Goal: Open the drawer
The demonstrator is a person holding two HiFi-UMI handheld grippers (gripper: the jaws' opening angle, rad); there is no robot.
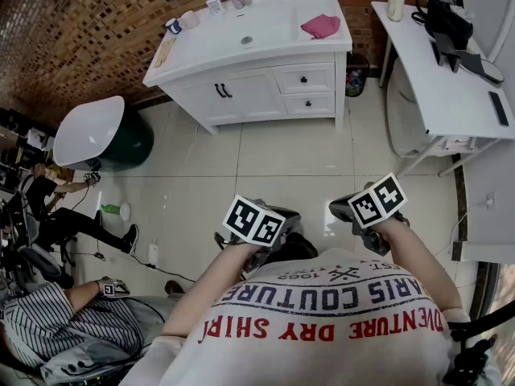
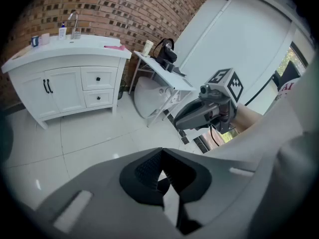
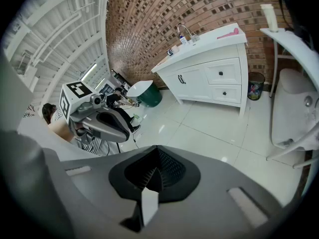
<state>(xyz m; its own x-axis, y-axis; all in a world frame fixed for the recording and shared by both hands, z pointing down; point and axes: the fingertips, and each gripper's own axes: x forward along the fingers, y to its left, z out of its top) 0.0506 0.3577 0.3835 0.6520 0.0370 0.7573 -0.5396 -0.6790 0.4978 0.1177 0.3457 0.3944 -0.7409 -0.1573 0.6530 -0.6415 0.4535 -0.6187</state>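
A white vanity cabinet (image 1: 241, 95) stands against the brick wall, far ahead of me across the tiled floor. Its right side holds two shut drawers with dark knobs, an upper drawer (image 1: 304, 79) and a lower drawer (image 1: 310, 103). Both also show in the left gripper view (image 2: 98, 78) and the right gripper view (image 3: 223, 71). My left gripper (image 1: 278, 213) and right gripper (image 1: 342, 210) are held close to my chest, well short of the cabinet. The left gripper (image 2: 160, 171) is shut with nothing in it. The right gripper (image 3: 154, 171) is likewise shut and holds nothing.
A white table (image 1: 451, 87) with a bag and a cup stands at the right, with a small bin (image 1: 356, 75) between it and the cabinet. A pink cloth (image 1: 322, 26) lies on the vanity top. A white and green tub (image 1: 96, 135) and seated people are at the left.
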